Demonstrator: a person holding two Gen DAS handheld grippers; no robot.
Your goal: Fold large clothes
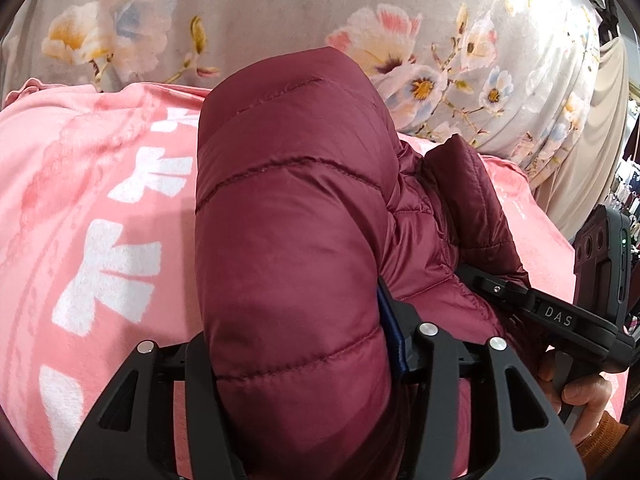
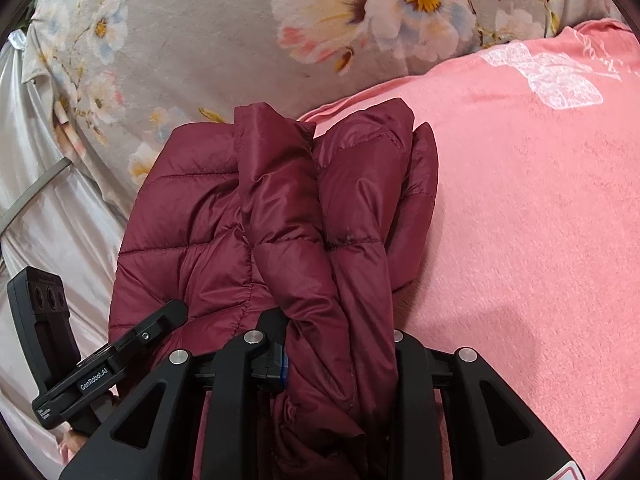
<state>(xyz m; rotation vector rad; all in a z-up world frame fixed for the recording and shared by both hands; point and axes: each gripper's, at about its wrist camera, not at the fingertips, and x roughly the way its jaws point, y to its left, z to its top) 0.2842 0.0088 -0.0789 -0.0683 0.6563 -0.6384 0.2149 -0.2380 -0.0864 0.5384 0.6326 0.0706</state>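
Closest to the lens, the left gripper (image 1: 300, 364) has its two black fingers clamped on a thick puffed fold of the maroon quilted jacket (image 1: 288, 216), which bulges up between them and hides the fingertips. From that grip the jacket runs forward as a rounded, stitched roll, with looser quilted panels spilling off toward the right gripper (image 1: 492, 288), whose black body lies against the fabric's right side. In the right wrist view, the right gripper (image 2: 340, 344) is likewise closed on a bunched, wrinkled fold of the same jacket (image 2: 280, 208), the cloth pinched between its fingers and draping over them. The left gripper's (image 2: 160, 320) body touches the jacket's lower left edge there. Beneath and beside the jacket lies a pink fleece blanket (image 1: 100, 208) with white printed shapes; the jacket rests partly on it, near its edge. Farther back, a grey floral bedspread (image 1: 260, 12) covers the surface, the jacket's far end reaching over its border. At the far left of the right wrist view, pale satin cloth (image 2: 48, 208) hangs in folds.
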